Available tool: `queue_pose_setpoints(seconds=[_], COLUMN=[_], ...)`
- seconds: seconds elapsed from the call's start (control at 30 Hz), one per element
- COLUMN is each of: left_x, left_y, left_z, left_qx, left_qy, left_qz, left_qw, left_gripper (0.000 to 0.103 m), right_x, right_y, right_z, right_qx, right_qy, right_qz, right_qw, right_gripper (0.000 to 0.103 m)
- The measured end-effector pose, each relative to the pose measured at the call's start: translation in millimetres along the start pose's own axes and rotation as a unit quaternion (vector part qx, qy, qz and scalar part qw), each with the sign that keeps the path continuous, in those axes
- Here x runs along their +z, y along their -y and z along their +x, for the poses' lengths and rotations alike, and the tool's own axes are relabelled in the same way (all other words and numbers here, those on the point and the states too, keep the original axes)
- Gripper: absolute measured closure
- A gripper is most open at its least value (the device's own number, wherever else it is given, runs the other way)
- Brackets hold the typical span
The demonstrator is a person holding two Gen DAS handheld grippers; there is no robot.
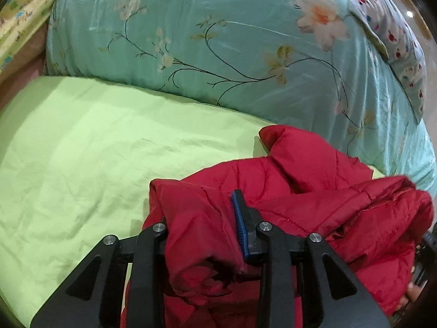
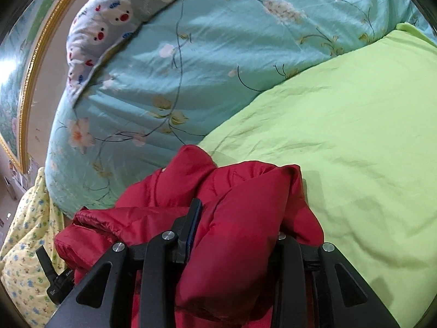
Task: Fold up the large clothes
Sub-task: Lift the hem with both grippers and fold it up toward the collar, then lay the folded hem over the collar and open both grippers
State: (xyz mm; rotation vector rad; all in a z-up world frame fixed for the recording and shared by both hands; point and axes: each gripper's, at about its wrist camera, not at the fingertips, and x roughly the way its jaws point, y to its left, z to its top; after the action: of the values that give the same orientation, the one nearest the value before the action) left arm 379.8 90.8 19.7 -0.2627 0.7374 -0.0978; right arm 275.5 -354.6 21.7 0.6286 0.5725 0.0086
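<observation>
A red puffy jacket point(image 1: 314, 191) hangs bunched from both grippers above a light green bedsheet point(image 1: 95, 142). My left gripper point(image 1: 202, 218) is shut on a thick fold of the jacket; its right finger with the blue pad point(image 1: 240, 224) shows, the left finger is hidden by the fabric. In the right wrist view my right gripper point(image 2: 232, 224) is shut on another fold of the jacket point(image 2: 240, 191); its left finger point(image 2: 191, 227) shows, the right finger is buried under the cloth. The green sheet point(image 2: 355, 136) lies to the right there.
A rolled teal floral quilt point(image 1: 218, 41) lies along the back of the bed, also in the right wrist view point(image 2: 191, 54). A patterned pillow point(image 2: 109, 13) rests on it. A yellow printed cloth point(image 2: 27, 246) hangs at the left. A gold-framed picture point(image 2: 24, 82) is on the wall.
</observation>
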Motion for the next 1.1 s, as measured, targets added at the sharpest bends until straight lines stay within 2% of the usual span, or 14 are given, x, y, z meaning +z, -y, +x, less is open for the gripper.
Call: queue_pose_setpoints(seconds=[0.13,0.2,0.27,0.33,0.5,0.63,0.7,0.8,0.83,0.9,0.93,1.03,1.1], left_x=[3,-1,-4,-7,-23,-45,-56,-73,-78,-91,-93,-85,-79], left_y=[-3,-4,-6,-11,-14,6,27,59,68,87,89,86,87], left_z=[0,-10,-22,-42,-94,-117,-110,-90,-82,-56,-50,-35,-31], left_qx=[-0.005,0.000,0.015,0.027,-0.009,-0.061,-0.092,-0.113,-0.107,-0.045,-0.037,-0.040,-0.036], left_qy=[-0.001,0.011,0.026,0.043,0.071,0.062,0.034,-0.008,-0.024,-0.037,-0.036,-0.032,-0.026], left_qz=[-0.006,-0.006,-0.007,-0.008,0.003,0.038,0.066,0.110,0.125,0.163,0.164,0.132,0.125], left_qw=[1.0000,0.9999,0.9995,0.9987,0.9974,0.9955,0.9930,0.9874,0.9861,0.9849,0.9851,0.9898,0.9911], left_gripper=[0.070,0.064,0.043,0.034,0.034,0.034,0.034,0.034,0.034,0.032,0.030,0.028,0.028], right_x=[3,4,4,2,3,4,4,5,6,8,10,14,12], right_y=[6,7,5,4,6,4,3,2,2,-1,-4,-16,-30], right_z=[21,27,31,33,32,33,33,31,30,26,21,-7,-37], right_qx=[-0.007,-0.008,-0.014,-0.019,-0.016,-0.021,-0.023,-0.023,-0.022,-0.021,-0.018,-0.005,0.005], right_qy=[-0.020,-0.021,-0.017,-0.012,-0.007,-0.005,-0.005,-0.008,-0.009,-0.013,-0.017,-0.010,0.020], right_qz=[0.015,0.015,0.009,0.002,0.006,0.005,0.003,0.004,0.004,0.007,0.010,0.004,-0.025], right_qw=[1.000,1.000,1.000,1.000,1.000,1.000,1.000,1.000,1.000,1.000,1.000,1.000,0.999], right_gripper=[0.070,0.070,0.070,0.070,0.070,0.070,0.070,0.069,0.069,0.065,0.064,0.051,0.035])
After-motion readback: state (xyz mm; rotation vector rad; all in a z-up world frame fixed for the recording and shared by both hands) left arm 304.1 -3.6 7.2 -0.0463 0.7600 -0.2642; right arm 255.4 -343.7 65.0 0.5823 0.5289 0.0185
